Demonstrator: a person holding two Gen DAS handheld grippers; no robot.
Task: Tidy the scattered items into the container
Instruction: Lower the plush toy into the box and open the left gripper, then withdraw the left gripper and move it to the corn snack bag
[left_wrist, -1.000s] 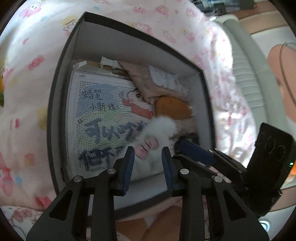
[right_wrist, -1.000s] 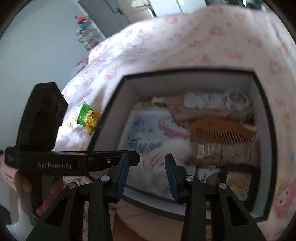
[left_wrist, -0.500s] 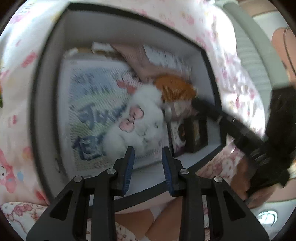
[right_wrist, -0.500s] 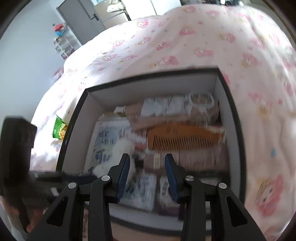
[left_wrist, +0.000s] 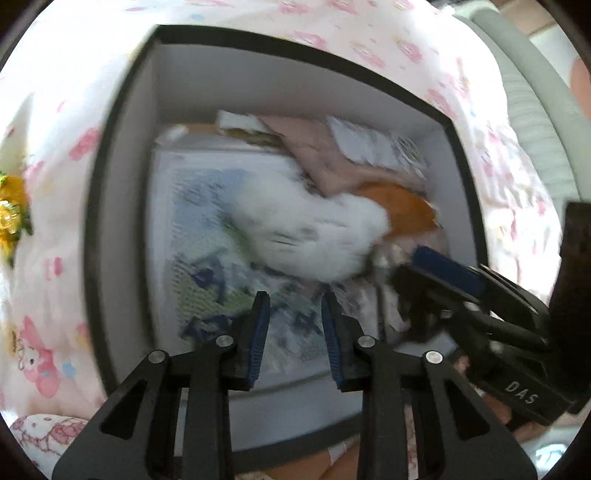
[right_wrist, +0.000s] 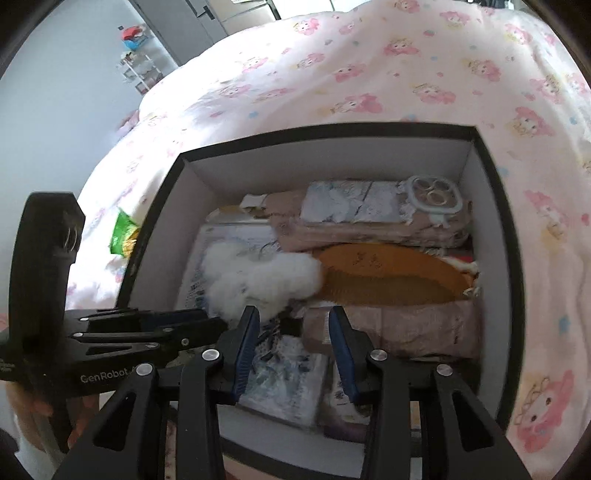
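L gripper (left_wrist: 295, 325): we see jaws apart, nothing btwn.
R gripper (right_wrist: 291, 347): jaws apart, empty.
Box (right_wrist: 332, 147): white plush (right_wrist: 258, 280) inside, beside comb (right_wrist: 388, 273).

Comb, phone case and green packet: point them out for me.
Comb (right_wrist: 391, 275), right wrist view, middle of its orange back.
Phone case (right_wrist: 434, 199), right wrist view, its camera ring.
Green packet (right_wrist: 122, 236), right wrist view, its green face, outside the box.

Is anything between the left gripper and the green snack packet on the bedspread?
Yes: the box's left wall. The left gripper hangs over the box's inside; the green snack packet lies outside that wall.
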